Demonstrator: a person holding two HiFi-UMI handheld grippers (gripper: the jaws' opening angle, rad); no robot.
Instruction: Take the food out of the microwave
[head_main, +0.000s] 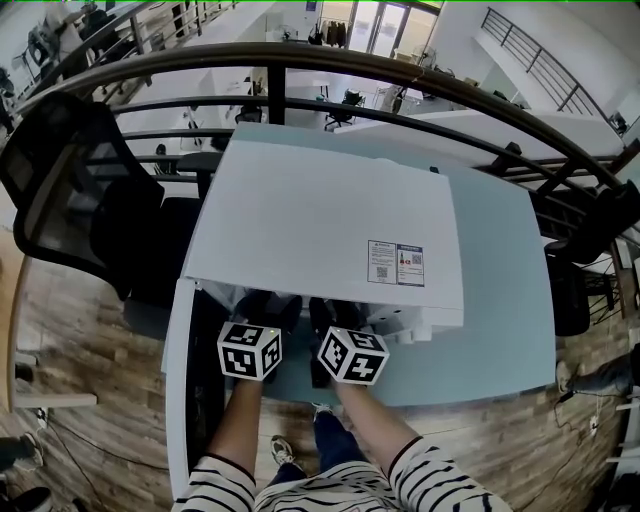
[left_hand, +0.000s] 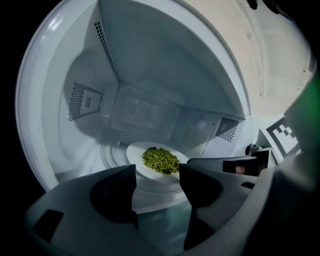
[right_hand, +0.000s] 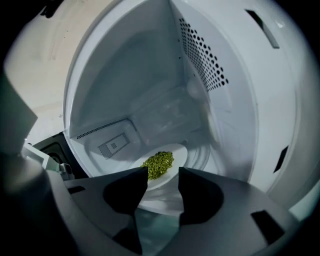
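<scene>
Both left tongs (left_hand: 157, 176) and right tongs (right_hand: 163, 179) stood spread, pinching nothing, at the open microwave (head_main: 330, 215); the plate (left_hand: 134, 155) of green peas (left_hand: 160, 159) sat inside, at twelve o'clock of each.

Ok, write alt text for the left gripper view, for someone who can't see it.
A white plate holding a pile of small green food sits on the floor inside a white microwave, seen through the gap between the open, empty jaws of the left gripper. Perforated vents show on its walls.
</scene>
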